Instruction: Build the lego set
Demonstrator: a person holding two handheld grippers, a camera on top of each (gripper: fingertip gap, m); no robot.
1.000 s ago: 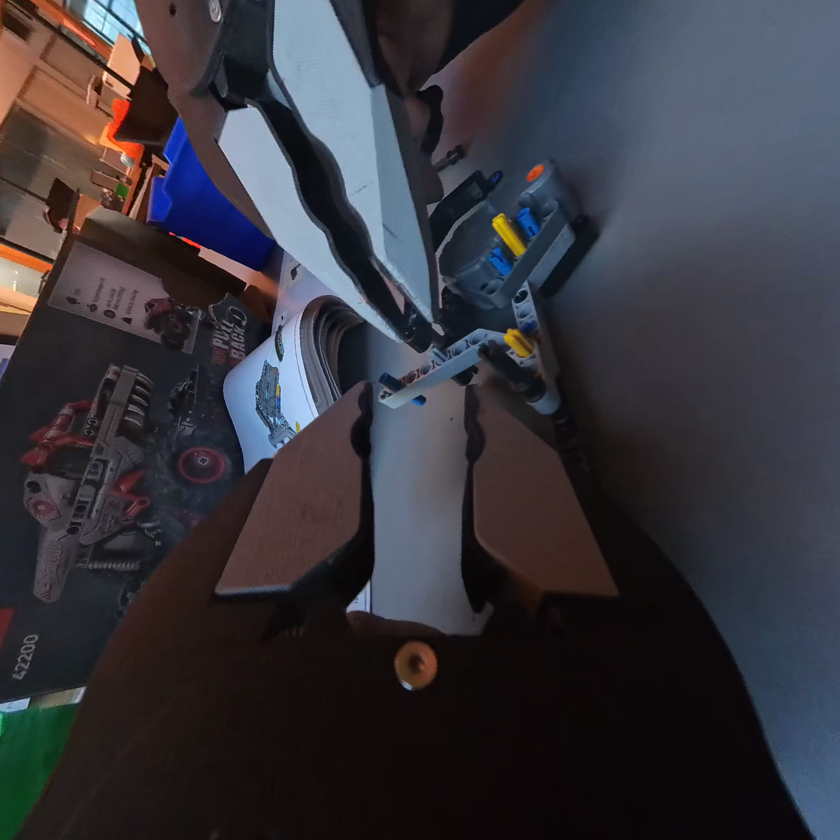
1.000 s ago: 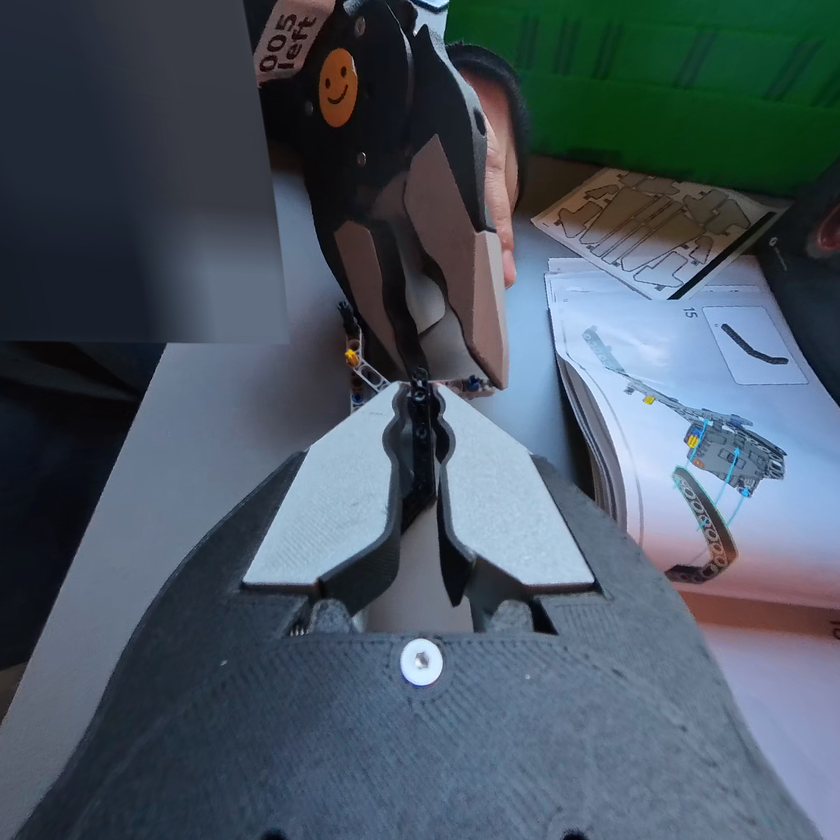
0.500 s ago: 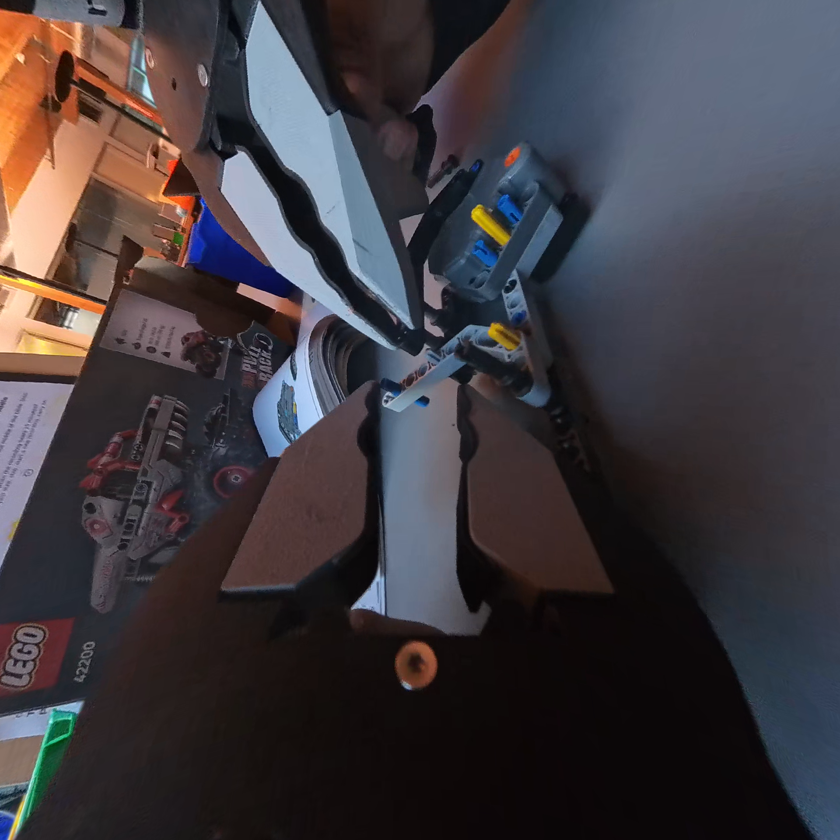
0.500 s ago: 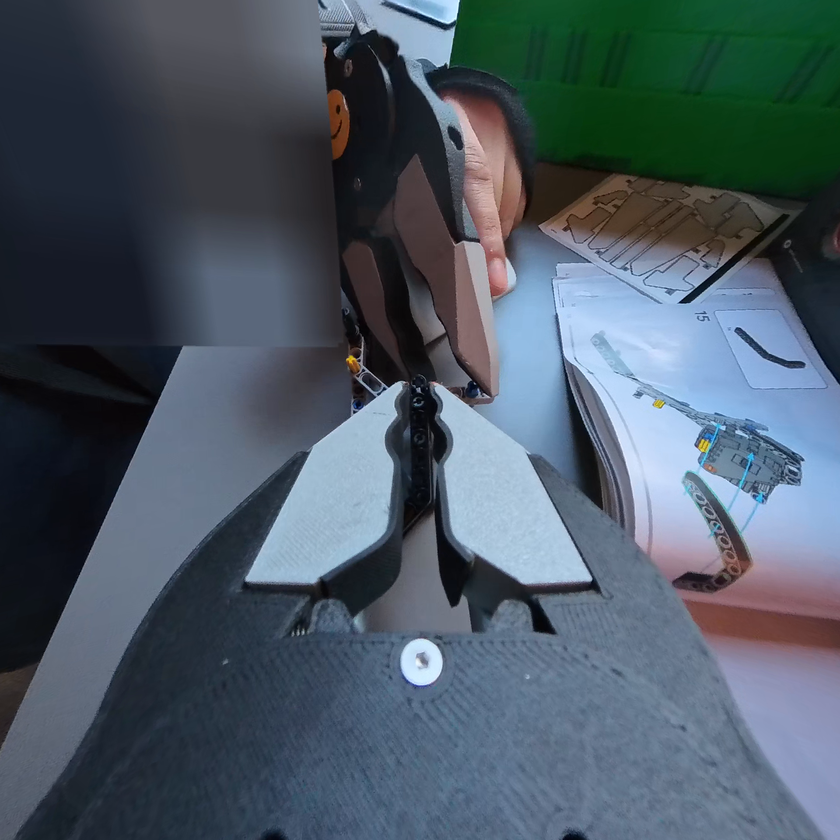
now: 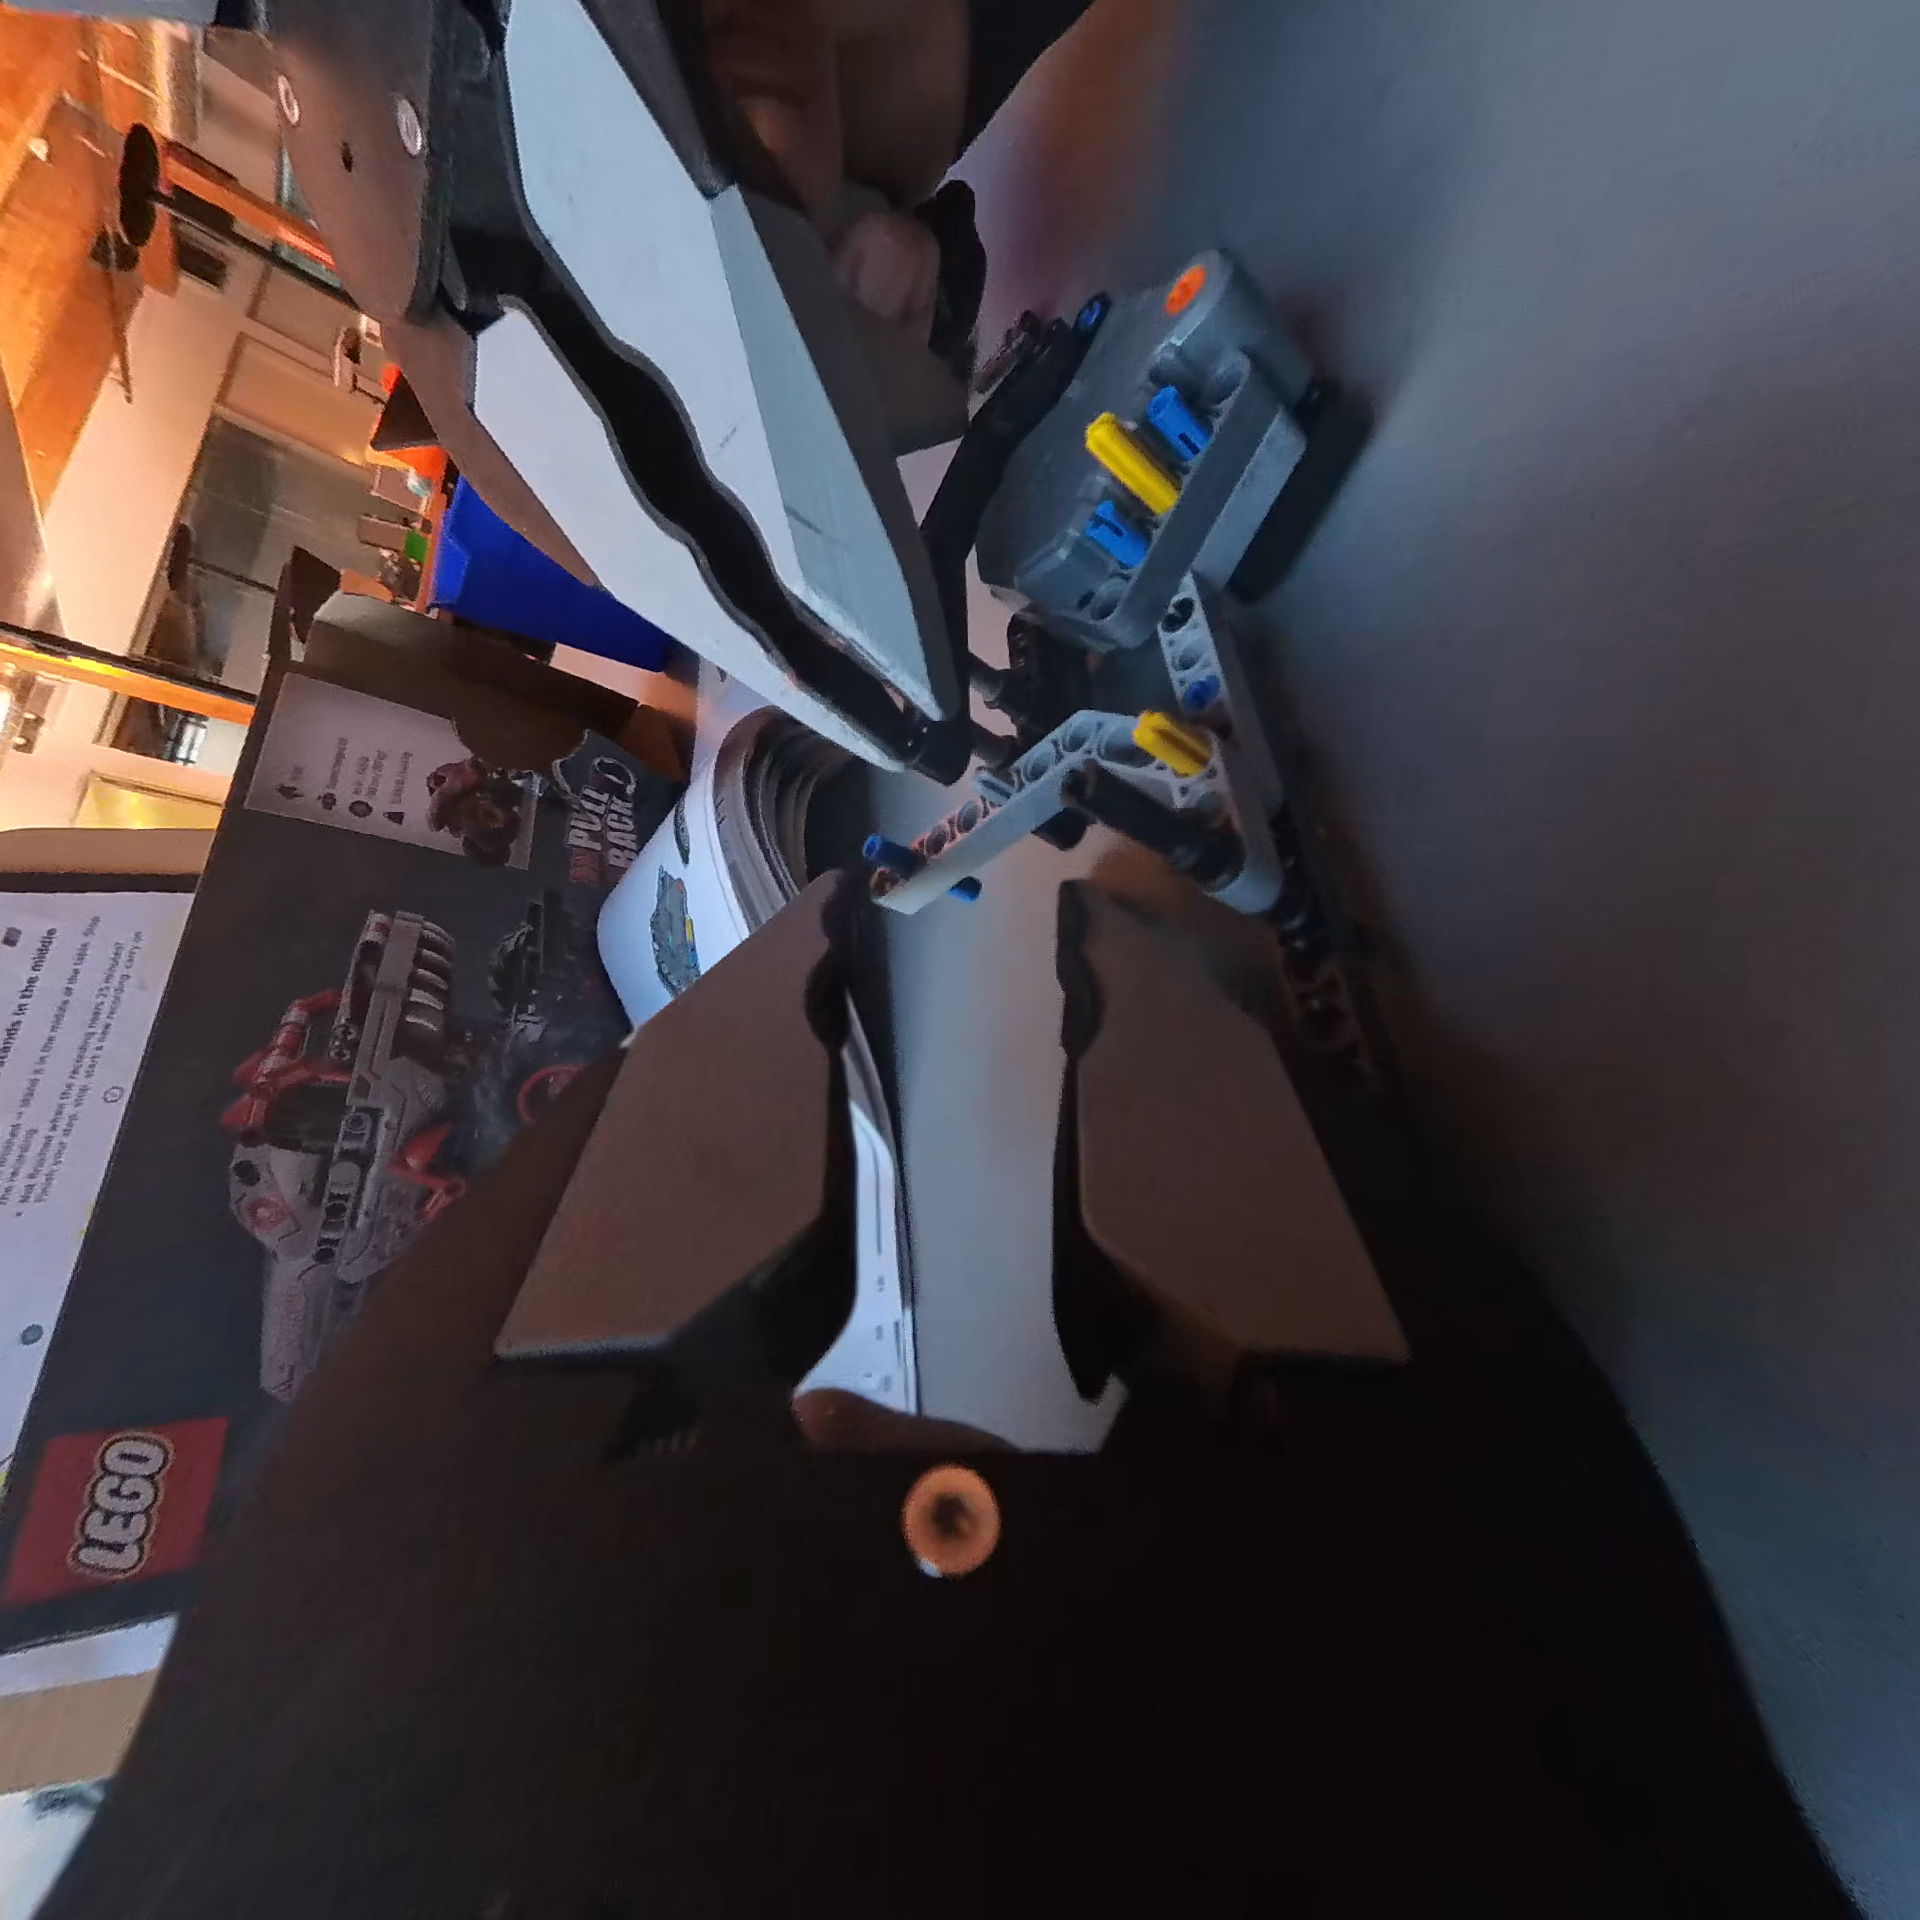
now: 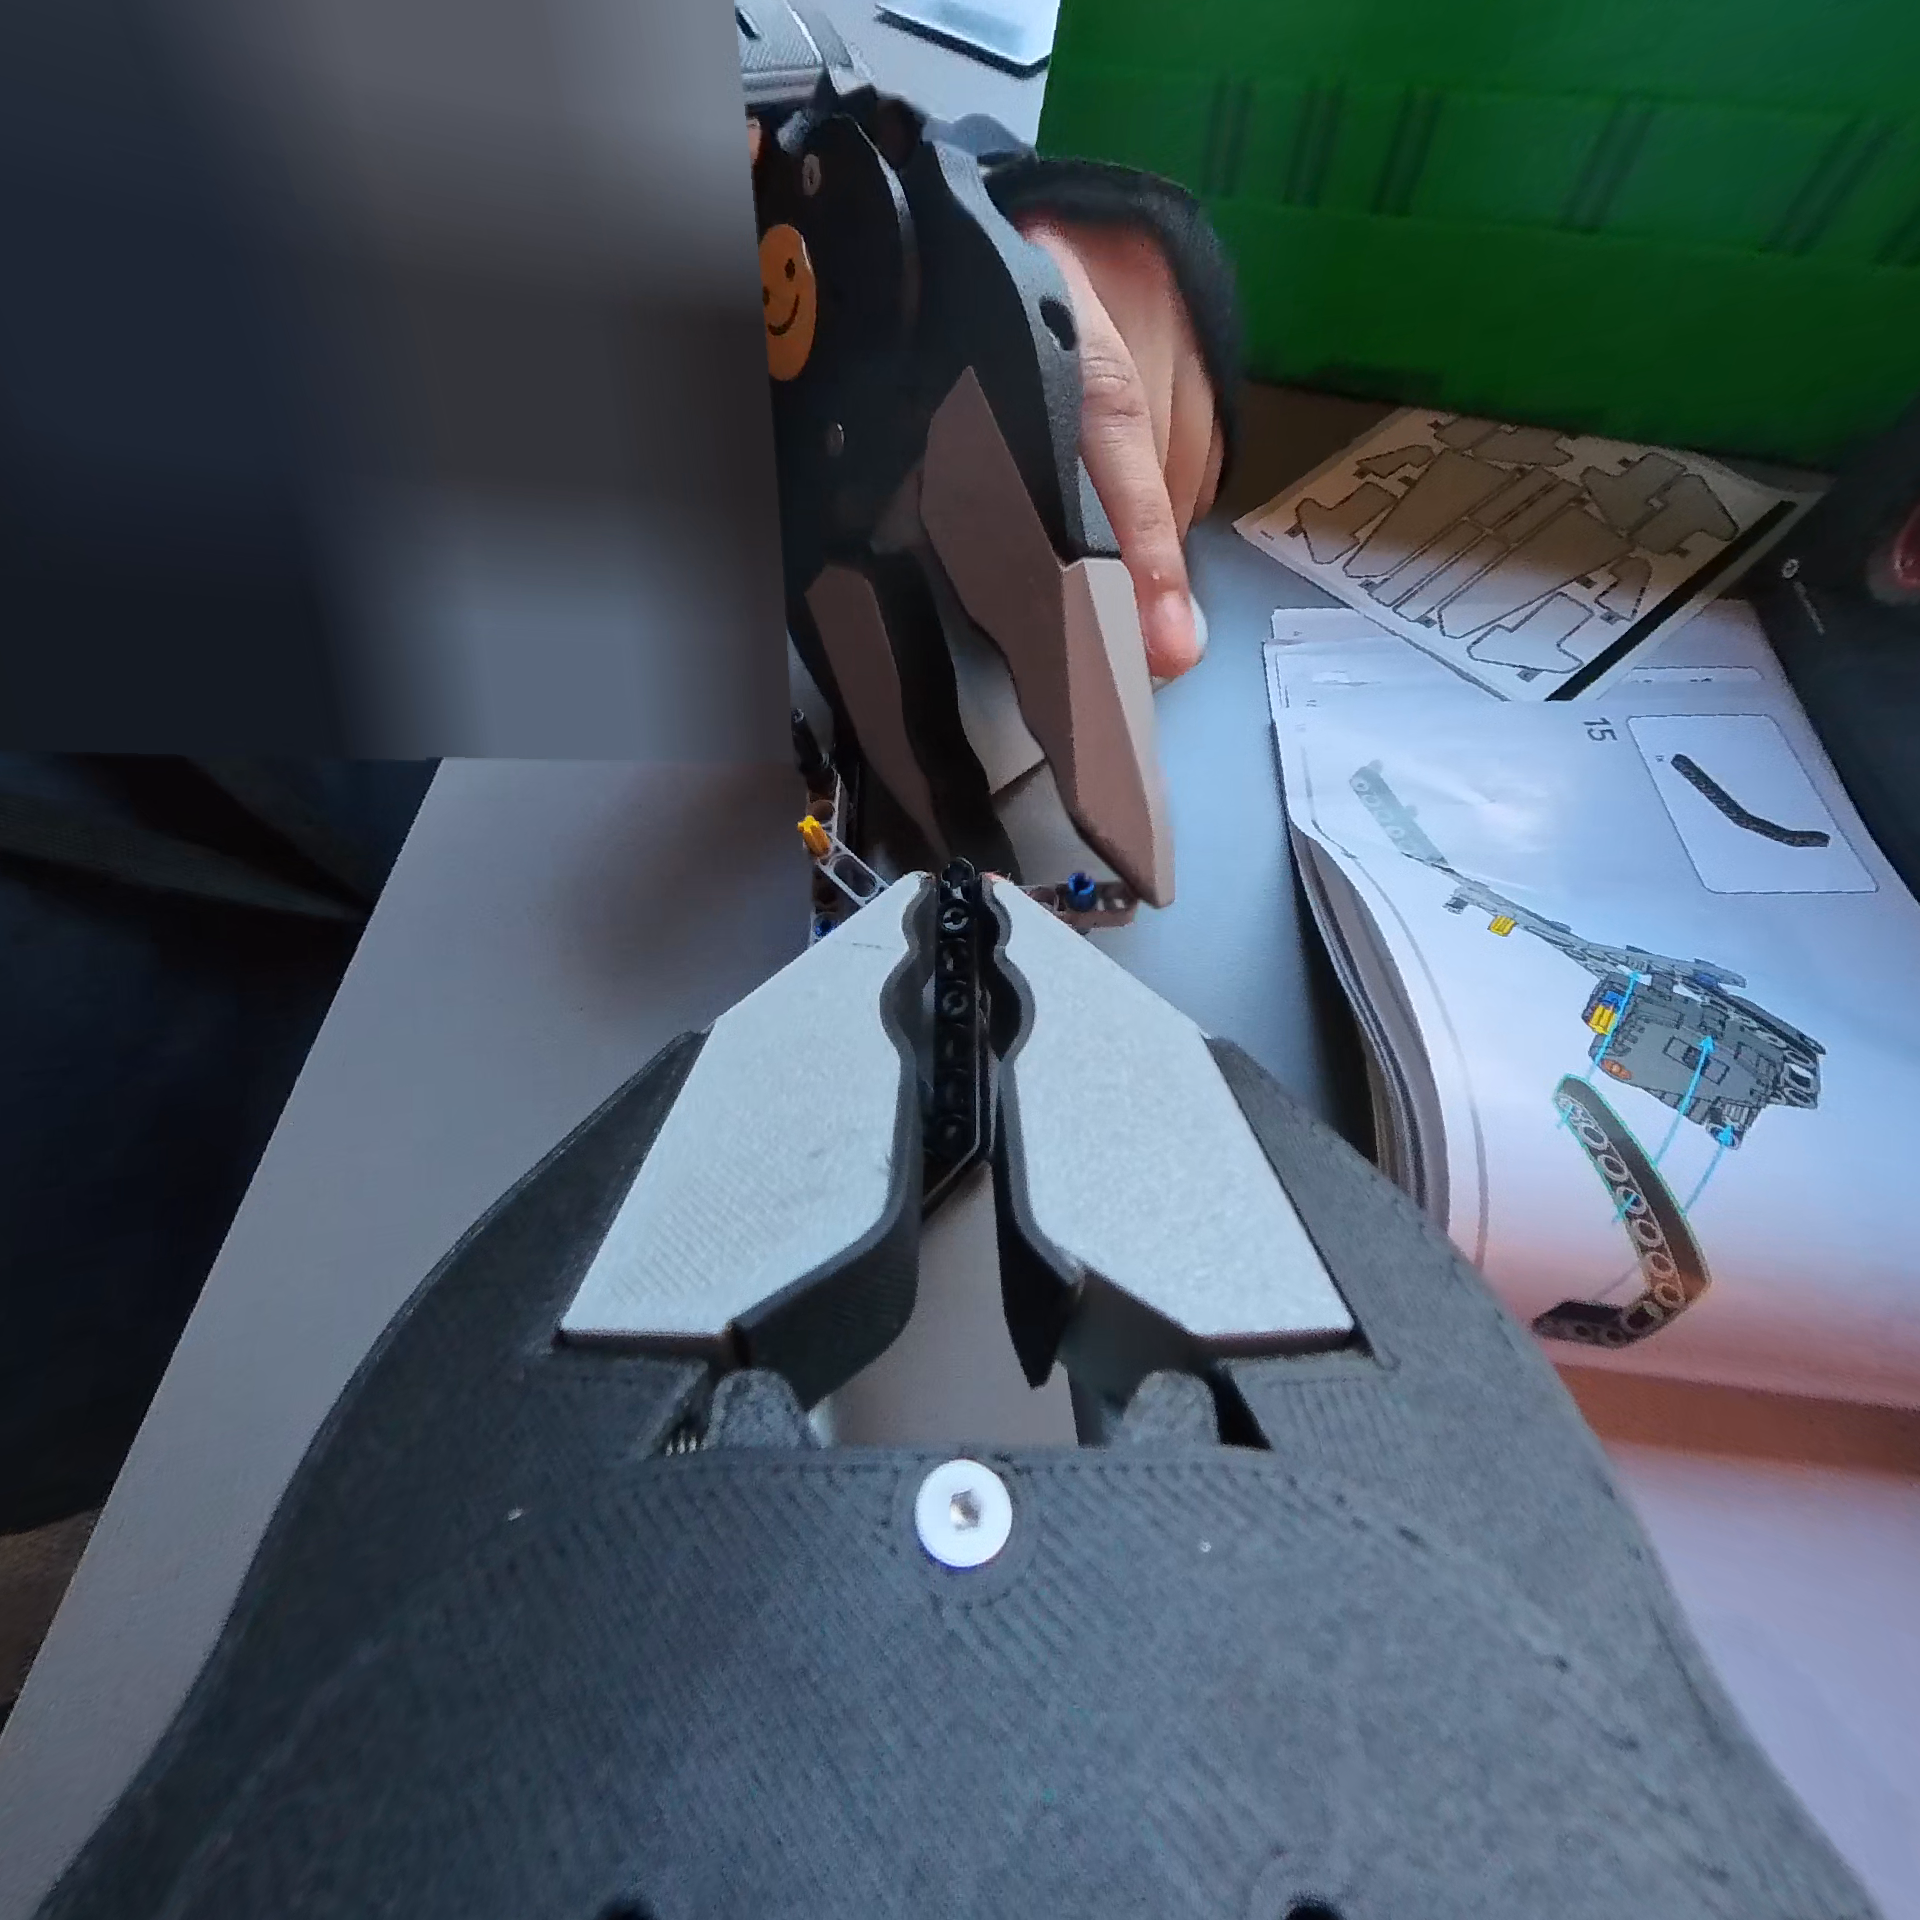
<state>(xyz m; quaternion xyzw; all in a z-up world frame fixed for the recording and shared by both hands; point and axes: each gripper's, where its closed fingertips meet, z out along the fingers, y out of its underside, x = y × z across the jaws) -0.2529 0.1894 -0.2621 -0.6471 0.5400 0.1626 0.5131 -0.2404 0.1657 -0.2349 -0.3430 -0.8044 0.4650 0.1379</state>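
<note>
The part-built Lego model lies on the grey table: a grey block point(image 5: 1143, 457) with yellow and blue pins, joined to a light grey beam point(image 5: 997, 831) with blue pins. My left gripper point(image 5: 956, 909) is open and empty, and the beam's free end sits just past its brown fingertips. My right gripper point(image 6: 961, 894) is shut on a black beam point(image 6: 958, 1018) held edge-up, its tip beside the model point(image 6: 842, 883). It shows from the side in the left wrist view point(image 5: 930, 732). The left gripper point(image 6: 1039, 727) stands over the model in the right wrist view.
An open instruction booklet point(image 6: 1558, 987) lies to the right, with a sticker sheet point(image 6: 1507, 561) behind it and a green bin point(image 6: 1455, 187) at the back. The set's dark box point(image 5: 343, 1039) stands to the left in the left wrist view. A hand point(image 6: 1143, 468) holds the left gripper. My two grippers' fingertips are within a few centimetres of each other.
The left gripper has swung and drawn back a little from the right gripper; more of the box shows in its view. The right gripper stays shut on the black beam at the model.
</note>
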